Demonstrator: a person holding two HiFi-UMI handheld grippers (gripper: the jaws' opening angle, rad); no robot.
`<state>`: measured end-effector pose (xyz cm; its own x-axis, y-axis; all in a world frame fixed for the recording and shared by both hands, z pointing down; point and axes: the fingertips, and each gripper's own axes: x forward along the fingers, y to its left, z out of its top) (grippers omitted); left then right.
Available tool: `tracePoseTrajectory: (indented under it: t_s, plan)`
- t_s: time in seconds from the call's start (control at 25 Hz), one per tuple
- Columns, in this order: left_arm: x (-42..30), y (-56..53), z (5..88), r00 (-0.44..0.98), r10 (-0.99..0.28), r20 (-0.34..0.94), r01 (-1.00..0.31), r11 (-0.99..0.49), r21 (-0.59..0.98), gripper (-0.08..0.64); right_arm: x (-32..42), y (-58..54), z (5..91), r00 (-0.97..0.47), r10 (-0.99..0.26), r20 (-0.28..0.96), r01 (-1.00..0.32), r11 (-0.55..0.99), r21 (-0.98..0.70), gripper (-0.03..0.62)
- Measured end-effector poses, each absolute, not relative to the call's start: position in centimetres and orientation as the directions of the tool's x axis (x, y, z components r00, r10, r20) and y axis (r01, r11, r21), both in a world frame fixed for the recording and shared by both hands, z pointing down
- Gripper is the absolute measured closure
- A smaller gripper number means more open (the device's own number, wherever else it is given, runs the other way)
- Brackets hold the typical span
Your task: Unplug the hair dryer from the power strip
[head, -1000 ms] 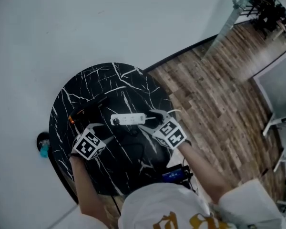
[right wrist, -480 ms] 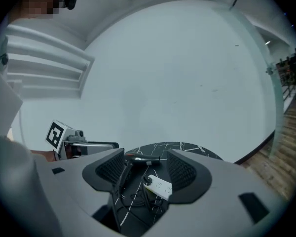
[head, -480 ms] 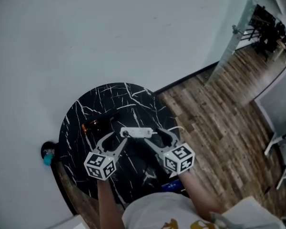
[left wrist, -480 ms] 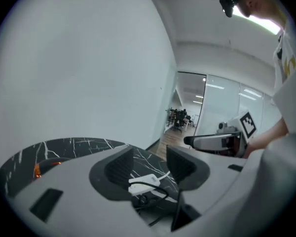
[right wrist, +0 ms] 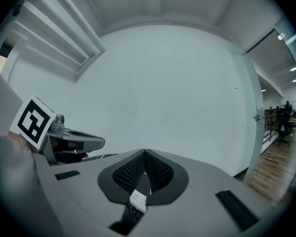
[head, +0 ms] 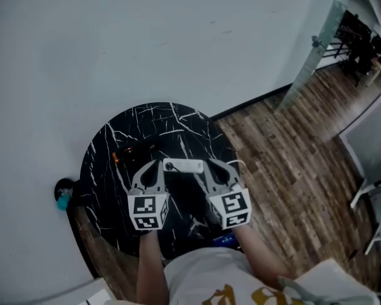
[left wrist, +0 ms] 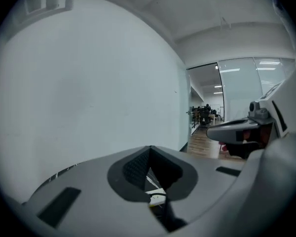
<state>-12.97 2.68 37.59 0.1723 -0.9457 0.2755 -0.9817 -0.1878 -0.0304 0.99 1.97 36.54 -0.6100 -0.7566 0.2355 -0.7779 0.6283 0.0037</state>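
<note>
On the round black marble table [head: 114, 189] lies the white power strip [head: 185, 166], a dark plug [head: 169, 166] in its left end. The dark hair dryer [head: 132, 152] with an orange end rests left of it. Both grippers hover above the table, near side of the strip. My left gripper [head: 152, 169] and my right gripper [head: 217, 169] have just closed their jaws; both are shut with nothing between them. In the left gripper view the shut tips [left wrist: 150, 150] point at the white wall, the strip [left wrist: 157, 198] showing below. The right gripper view shows its shut tips [right wrist: 145, 153] and the strip [right wrist: 137, 199].
The table stands against a white wall [head: 146, 43]. Wooden floor [head: 292, 170] lies to the right, with a glass partition post [head: 314, 43] beyond. A small dark object with a blue top [head: 63, 196] sits on the floor at the left. A dark device [head: 226, 239] sits at the table's near edge.
Both grippers have risen off the table toward the camera and levelled out. Their jaws went from wide open to shut. The strip and hair dryer stay where they were.
</note>
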Motion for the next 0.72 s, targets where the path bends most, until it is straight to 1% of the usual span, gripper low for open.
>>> tracePoseTrajectory:
  t_s: [0.16,0.32,0.52,0.64,0.72]
  plan:
    - [-12.7,2.8,36.8,0.175,-0.952,0.250,-0.977,-0.200,-0.074,0.560,0.9,1.9,35.9,-0.610,-0.762,0.219,-0.782,0.623,-0.008,0.594]
    - [-11.8,3.4,35.9,0.255,-0.947,0.197,-0.967,-0.255,0.026,0.561,1.5,1.7,36.2,-0.601,-0.771,0.209,-0.789,0.614,-0.003,0.594]
    - [-12.4,3.5,37.4,0.219,-0.946,0.238,-0.975,-0.223,0.011,0.561,2.1,2.0,36.5,-0.602,-0.772,0.202,-0.787,0.617,0.013,0.594]
    - [-12.2,3.5,38.0,0.211,-0.944,0.252,-0.976,-0.216,0.007,0.561,3.0,2.6,36.8,-0.585,-0.771,0.252,-0.796,0.606,0.007,0.595]
    - [-11.8,3.5,38.0,0.212,-0.944,0.251,-0.976,-0.219,0.000,0.560,3.6,2.7,36.9,-0.579,-0.776,0.251,-0.802,0.598,-0.001,0.594]
